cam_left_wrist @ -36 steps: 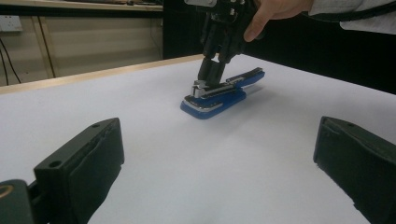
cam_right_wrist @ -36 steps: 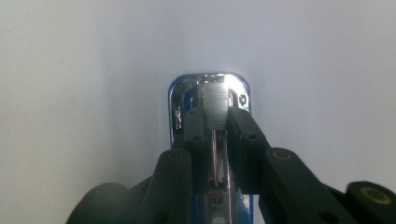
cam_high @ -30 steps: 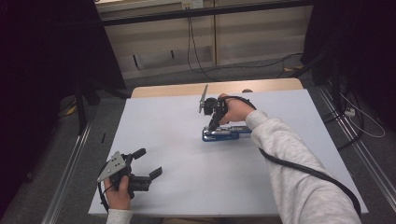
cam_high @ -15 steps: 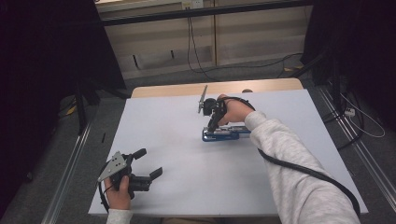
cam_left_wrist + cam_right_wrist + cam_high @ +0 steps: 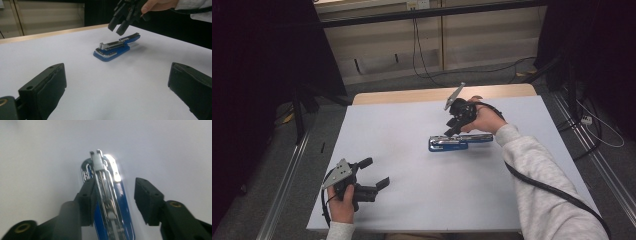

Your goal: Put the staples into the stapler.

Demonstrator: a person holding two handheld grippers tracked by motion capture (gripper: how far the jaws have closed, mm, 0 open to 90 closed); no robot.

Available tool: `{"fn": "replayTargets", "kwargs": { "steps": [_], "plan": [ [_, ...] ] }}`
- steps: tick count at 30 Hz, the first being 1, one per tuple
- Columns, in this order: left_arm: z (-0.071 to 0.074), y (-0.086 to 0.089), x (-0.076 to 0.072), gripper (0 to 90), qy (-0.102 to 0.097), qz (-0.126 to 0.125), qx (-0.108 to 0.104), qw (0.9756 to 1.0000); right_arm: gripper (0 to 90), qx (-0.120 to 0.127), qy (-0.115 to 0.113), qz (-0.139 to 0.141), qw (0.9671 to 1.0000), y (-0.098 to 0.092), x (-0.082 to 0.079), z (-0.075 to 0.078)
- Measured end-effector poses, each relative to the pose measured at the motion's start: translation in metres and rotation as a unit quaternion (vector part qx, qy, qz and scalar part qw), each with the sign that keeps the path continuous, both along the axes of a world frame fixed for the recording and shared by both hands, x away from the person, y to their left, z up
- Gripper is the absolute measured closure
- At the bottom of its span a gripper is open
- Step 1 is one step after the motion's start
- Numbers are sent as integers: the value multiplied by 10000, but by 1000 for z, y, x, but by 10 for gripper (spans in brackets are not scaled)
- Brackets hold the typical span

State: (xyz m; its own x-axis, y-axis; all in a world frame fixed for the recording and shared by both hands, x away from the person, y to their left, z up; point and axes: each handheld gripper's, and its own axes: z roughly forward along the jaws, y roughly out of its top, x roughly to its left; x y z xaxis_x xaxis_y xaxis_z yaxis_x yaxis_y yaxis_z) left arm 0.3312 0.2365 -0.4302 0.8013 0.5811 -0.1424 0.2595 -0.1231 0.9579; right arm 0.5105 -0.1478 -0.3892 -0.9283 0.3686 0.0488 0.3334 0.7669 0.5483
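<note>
A blue stapler (image 5: 452,143) with its metal staple channel exposed lies on the white table (image 5: 412,200), a little right of centre. My right gripper (image 5: 451,129) hovers just above its far end, jaws open and pointing down. In the right gripper view the stapler (image 5: 105,177) runs up between the open jaws of the right gripper (image 5: 115,186), close to the left one. My left gripper (image 5: 376,171) rests open and holds nothing near the table's front left corner. In the left gripper view the left gripper (image 5: 117,82) faces the stapler (image 5: 112,48) and the right gripper (image 5: 116,27).
A wooden strip (image 5: 412,96) borders the table's far edge. A black cable (image 5: 542,182) trails from the right gripper along the person's sleeve. Dark stands and floor cables surround the table on both sides.
</note>
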Motion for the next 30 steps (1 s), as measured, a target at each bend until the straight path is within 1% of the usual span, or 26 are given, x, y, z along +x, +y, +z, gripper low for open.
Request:
{"fn": "replayTargets", "kwargs": {
  "steps": [1, 2, 3, 4, 5, 6, 7, 8, 9, 10, 11, 12, 13, 14, 17, 19, 20, 21, 22, 23, 24, 25, 26, 28, 29, 30],
  "plan": [
    [0, 0, 0, 18, 0, 0, 0, 10000, 505, 0, 0, 0, 10000, 0, 0, 0],
    [2, -4, 3, 18, 42, -44, -22, 10000, 485, 176, -4, -157, 9997, -13, -3, -2],
    [2, -4, 3, 19, 42, -44, -22, 10000, 485, 176, -4, -157, 9997, -13, -3, -2],
    [3, -8, 6, 19, 96, -37, 47, 9999, 443, 285, -49, -333, 9990, -25, -7, -4],
    [3, -10, 8, 19, 133, -56, 88, 9999, 441, 314, -32, -366, 9988, -29, -9, -5],
    [3, -13, 10, 19, 220, -65, 76, 9997, 419, 329, -35, -435, 9985, -34, -11, -6],
    [3, -15, 11, 19, 258, -76, 92, 9996, 387, 370, -80, -545, 9978, -41, -13, -7],
    [3, -17, 12, 19, 283, -87, 102, 9995, 383, 443, -44, -613, 9971, -46, -14, -9],
    [3, -17, 12, 19, 283, -87, 102, 9995, 377, 463, -27, -670, 9967, -49, -16, -9],
    [3, -22, 15, 19, 398, -119, 168, 9990, 343, 458, -45, -775, 9959, -54, -18, -11],
    [3, -22, 15, 20, 398, -119, 168, 9990, 318, 462, -56, -830, 9955, -56, -19, -11],
    [2, -26, 18, 20, 444, -162, 207, 9987, 305, 529, -39, -898, 9945, -61, -20, -13],
    [2, -30, 20, 20, 533, -162, 263, 9981, 304, 564, -22, -950, 9939, -63, -22, -14],
    [2, -32, 22, 21, 562, -144, 287, 9979, 290, 591, -77, -999, 9932, -67, -24, -14],
    [3, -36, 26, 22, 602, -167, 272, 9977, 256, 739, -86, -1096, 9912, -74, -30, -17],
    [3, -40, 29, 22, 613, -177, 301, 9975, 222, 746, -157, -1153, 9904, -79, -32, -17],
    [2, -43, 33, 23, 651, -168, 291, 9973, 213, 745, -155, -1200, 9898, -81, -34, -18],
    [2, -45, 35, 23, 694, -160, 291, 9970, 209, 725, -197, -1225, 9896, -83, -34, -18],
    [2, -47, 37, 23, 724, -139, 352, 9967, 202, 721, -217, -1266, 9891, -85, -36, -18],
    [2, -47, 37, 23, 724, -139, 352, 9967, 202, 721, -217, -1266, 9891, -85, -36, -18],
    [1, -51, 40, 24, 754, -40, 433, 9962, 186, 786, -218, -1371, 9872, -90, -38, -20],
    [1, -51, 40, 26, 754, -40, 433, 9962, 180, 787, -207, -1412, 9866, -91, -39, -20],
    [1, -55, 45, 29, 784, -88, 511, 9956, 174, 803, -232, -1470, 9856, -94, -42, -21],
    [0, -59, 48, 34, 794, -52, 626, 9949, 172, 862, -280, -1548, 9838, -98, -47, -23],
    [-1, -62, 50, 34, 811, -41, 558, 9951, 171, 906, -301, -1600, 9825, -99, -49, -24],
    [-2, -63, 51, 36, 817, -60, 559, 9951, 170, 986, -313, -1634, 9811, -102, -52, -25]
  ]
}}
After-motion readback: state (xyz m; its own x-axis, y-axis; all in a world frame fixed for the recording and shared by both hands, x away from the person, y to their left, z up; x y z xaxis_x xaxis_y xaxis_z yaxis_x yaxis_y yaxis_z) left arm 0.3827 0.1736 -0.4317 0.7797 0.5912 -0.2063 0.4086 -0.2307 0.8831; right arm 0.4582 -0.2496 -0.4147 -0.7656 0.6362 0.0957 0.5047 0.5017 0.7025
